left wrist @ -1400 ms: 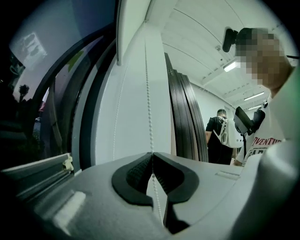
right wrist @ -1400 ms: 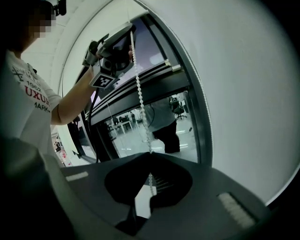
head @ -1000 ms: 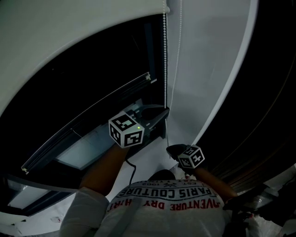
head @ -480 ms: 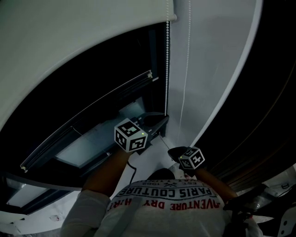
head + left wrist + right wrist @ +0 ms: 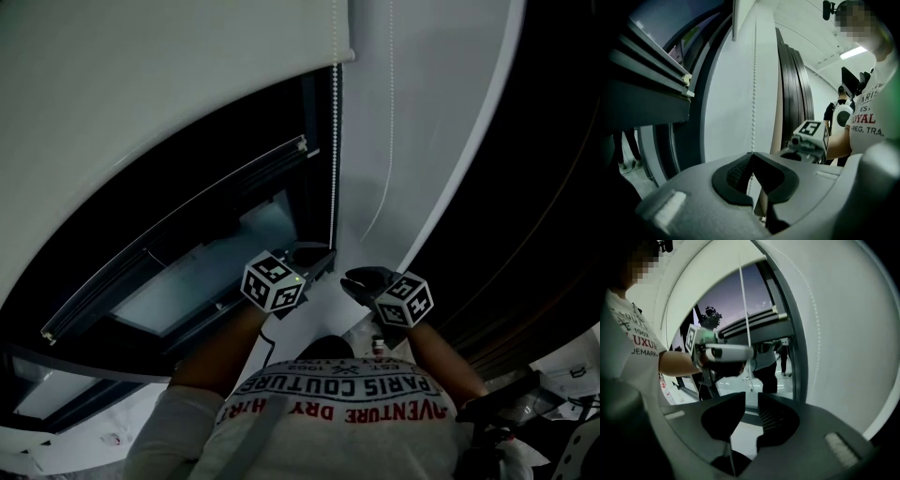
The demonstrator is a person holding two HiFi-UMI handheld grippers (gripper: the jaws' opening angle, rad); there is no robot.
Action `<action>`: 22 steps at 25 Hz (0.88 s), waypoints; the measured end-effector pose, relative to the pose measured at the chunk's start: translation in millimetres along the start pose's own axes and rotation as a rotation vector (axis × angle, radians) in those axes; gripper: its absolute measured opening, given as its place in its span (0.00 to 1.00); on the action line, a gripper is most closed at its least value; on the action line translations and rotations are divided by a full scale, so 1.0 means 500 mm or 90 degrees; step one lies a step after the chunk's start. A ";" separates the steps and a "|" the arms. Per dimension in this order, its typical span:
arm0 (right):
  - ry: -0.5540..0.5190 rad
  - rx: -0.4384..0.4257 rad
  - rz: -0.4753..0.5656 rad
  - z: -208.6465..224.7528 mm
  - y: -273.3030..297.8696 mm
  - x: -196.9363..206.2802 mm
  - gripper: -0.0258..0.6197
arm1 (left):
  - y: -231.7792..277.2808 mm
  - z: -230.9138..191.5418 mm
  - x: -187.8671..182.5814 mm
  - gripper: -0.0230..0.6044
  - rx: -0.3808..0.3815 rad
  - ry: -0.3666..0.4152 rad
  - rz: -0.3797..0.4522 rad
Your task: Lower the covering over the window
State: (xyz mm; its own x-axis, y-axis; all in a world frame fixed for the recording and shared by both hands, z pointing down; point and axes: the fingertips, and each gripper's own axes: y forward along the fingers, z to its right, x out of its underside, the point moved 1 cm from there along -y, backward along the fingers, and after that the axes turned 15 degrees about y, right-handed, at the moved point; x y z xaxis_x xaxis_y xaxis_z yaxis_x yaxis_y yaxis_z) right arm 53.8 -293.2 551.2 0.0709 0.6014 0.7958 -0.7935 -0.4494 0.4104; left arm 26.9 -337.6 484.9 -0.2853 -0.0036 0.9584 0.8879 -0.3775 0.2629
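Dark window (image 5: 253, 155), with dusk sky (image 5: 726, 296) and a tree (image 5: 711, 314) outside it. White wall (image 5: 422, 112) just right of window. Dark ribbed panels (image 5: 792, 93) further right of window. Ceiling strip light (image 5: 853, 51) lit. Room dim.

the blind (image 5: 141, 94) and bead chain (image 5: 334, 141) are white, the marker cubes (image 5: 274, 284) black-and-white squares, the shirt (image 5: 375, 445) red-lettered.
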 end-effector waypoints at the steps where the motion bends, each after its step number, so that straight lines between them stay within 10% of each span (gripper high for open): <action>1: -0.012 -0.001 0.019 -0.007 -0.011 -0.028 0.16 | 0.002 0.005 0.016 0.05 0.001 -0.003 -0.010; 9: -0.047 -0.060 0.197 -0.091 -0.113 -0.251 0.15 | 0.003 0.031 0.044 0.05 -0.014 -0.028 -0.002; 22: -0.130 -0.065 0.251 -0.166 -0.121 -0.410 0.18 | 0.020 0.052 0.035 0.05 -0.004 -0.053 0.012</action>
State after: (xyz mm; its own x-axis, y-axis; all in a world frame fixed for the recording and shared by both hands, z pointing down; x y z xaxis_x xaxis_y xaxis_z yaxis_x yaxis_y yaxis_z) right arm 36.9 -334.4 326.3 -0.1387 0.2501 0.9582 -0.8388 -0.5440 0.0206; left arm 40.1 -317.1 507.3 -0.2368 0.0658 0.9693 0.8909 -0.3832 0.2437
